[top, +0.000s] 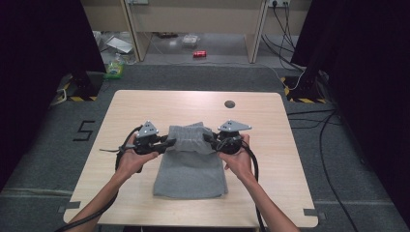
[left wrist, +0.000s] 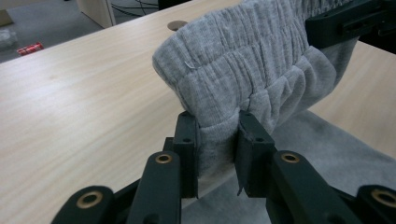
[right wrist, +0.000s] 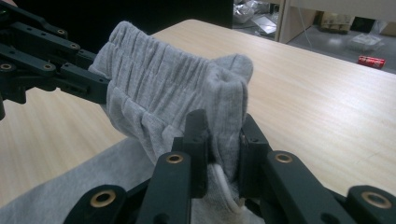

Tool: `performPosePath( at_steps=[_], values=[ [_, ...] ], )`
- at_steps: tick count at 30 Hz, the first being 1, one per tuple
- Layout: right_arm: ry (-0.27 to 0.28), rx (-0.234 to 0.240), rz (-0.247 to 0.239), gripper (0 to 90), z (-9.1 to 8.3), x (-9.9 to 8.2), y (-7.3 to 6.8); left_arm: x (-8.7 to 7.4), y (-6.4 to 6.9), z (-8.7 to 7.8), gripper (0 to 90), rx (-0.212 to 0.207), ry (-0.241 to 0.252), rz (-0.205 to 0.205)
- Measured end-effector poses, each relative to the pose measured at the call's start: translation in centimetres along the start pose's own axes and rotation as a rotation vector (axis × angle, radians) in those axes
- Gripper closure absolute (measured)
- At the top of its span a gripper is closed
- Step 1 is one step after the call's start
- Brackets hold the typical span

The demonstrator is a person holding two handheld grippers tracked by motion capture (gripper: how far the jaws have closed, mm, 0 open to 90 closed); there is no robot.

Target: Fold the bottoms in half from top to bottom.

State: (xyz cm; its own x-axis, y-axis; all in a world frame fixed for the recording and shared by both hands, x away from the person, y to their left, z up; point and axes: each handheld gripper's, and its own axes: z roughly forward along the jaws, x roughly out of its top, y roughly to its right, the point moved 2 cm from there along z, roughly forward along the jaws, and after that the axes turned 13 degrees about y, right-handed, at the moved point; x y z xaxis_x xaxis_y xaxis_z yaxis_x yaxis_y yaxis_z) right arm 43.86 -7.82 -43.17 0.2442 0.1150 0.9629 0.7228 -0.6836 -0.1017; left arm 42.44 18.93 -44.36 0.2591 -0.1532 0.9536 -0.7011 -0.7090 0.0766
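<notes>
The grey garment (top: 191,166) lies mid-table (top: 270,121), its gathered waistband (left wrist: 247,60) lifted between the tools: left gripper (left wrist: 217,140) and right gripper (right wrist: 223,140) each pinch one end.

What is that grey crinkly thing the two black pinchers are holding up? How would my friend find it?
Look at the light wooden table in the middle of the room. On it lies a soft grey knitted garment, and its far edge is a gathered, ribbed elastic waistband. The waistband is lifted off the wood, pinched at one end by the left gripper and at the other by the right gripper.
</notes>
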Motion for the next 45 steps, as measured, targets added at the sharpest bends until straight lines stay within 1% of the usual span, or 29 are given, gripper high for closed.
performPosePath(
  at_steps=[9, 15, 17, 19, 23, 25, 27, 28, 30, 31, 32, 33, 36, 40, 43, 45],
  values=[
    [0.008, 0.018, -0.037, 77.8, -1.3, -1.4, -2.1, -2.0, 1.1, -1.6, 71.7, -0.019, 0.004, 0.004],
    [-0.007, 0.033, -0.036, 77.8, -2.3, -2.7, -3.2, -3.8, 2.1, -2.3, 71.6, -0.045, -0.007, 0.004],
    [-0.012, 0.04, -0.035, 77.8, -2.7, -3.3, -3.6, -4.3, 2.5, -2.5, 71.5, -0.048, -0.004, 0.015],
    [-0.013, 0.048, -0.03, 77.7, -3.0, -3.6, -3.8, -4.9, 2.9, -2.8, 71.3, -0.058, -0.01, 0.015],
    [-0.037, 0.057, -0.019, 76.9, -3.5, -4.5, -4.1, -5.8, 3.6, -3.0, 70.8, -0.075, -0.025, 0.02],
    [-0.043, 0.056, -0.027, 75.4, -3.8, -4.9, -4.3, -6.2, 3.8, -3.1, 70.0, -0.091, -0.039, 0.014],
    [-0.058, 0.065, -0.025, 72.2, -3.9, -5.3, -4.5, -6.8, 3.9, -3.1, 67.7, -0.101, -0.048, -0.008],
    [-0.058, 0.066, -0.018, 71.0, -4.0, -5.5, -4.5, -7.0, 3.9, -3.1, 66.8, -0.112, -0.055, -0.022],
    [-0.063, 0.088, -0.004, 67.9, -4.3, -5.6, -4.7, -7.3, 4.0, -3.1, 65.3, -0.121, -0.059, -0.035],
    [-0.062, 0.097, -0.003, 66.6, -4.4, -5.7, -4.8, -7.3, 4.1, -3.2, 64.4, -0.132, -0.056, -0.049],
    [-0.059, 0.102, 0.005, 65.5, -4.6, -5.6, -4.9, -7.3, 4.2, -3.3, 62.5, -0.151, -0.057, -0.069],
    [-0.06, 0.111, 0.005, 65.2, -4.8, -5.5, -5.0, -7.2, 4.3, -3.3, 59.8, -0.159, -0.056, -0.076],
    [-0.046, 0.115, 0.002, 64.4, -5.2, -5.2, -5.1, -6.7, 4.7, -3.6, 58.1, -0.166, -0.049, -0.063],
    [-0.037, 0.108, 0.011, 64.0, -5.3, -4.9, -4.9, -5.7, 4.8, -4.4, 54.9, -0.188, -0.019, -0.085],
    [-0.035, 0.104, 0.026, 63.8, -5.0, -4.8, -4.7, -4.9, 4.6, -4.9, 54.4, -0.183, 0.012, -0.105],
    [-0.033, 0.105, 0.032, 63.7, -4.9, -4.8, -4.6, -4.5, 4.3, -4.9, 53.4, -0.171, 0.024, -0.116]
  ],
)
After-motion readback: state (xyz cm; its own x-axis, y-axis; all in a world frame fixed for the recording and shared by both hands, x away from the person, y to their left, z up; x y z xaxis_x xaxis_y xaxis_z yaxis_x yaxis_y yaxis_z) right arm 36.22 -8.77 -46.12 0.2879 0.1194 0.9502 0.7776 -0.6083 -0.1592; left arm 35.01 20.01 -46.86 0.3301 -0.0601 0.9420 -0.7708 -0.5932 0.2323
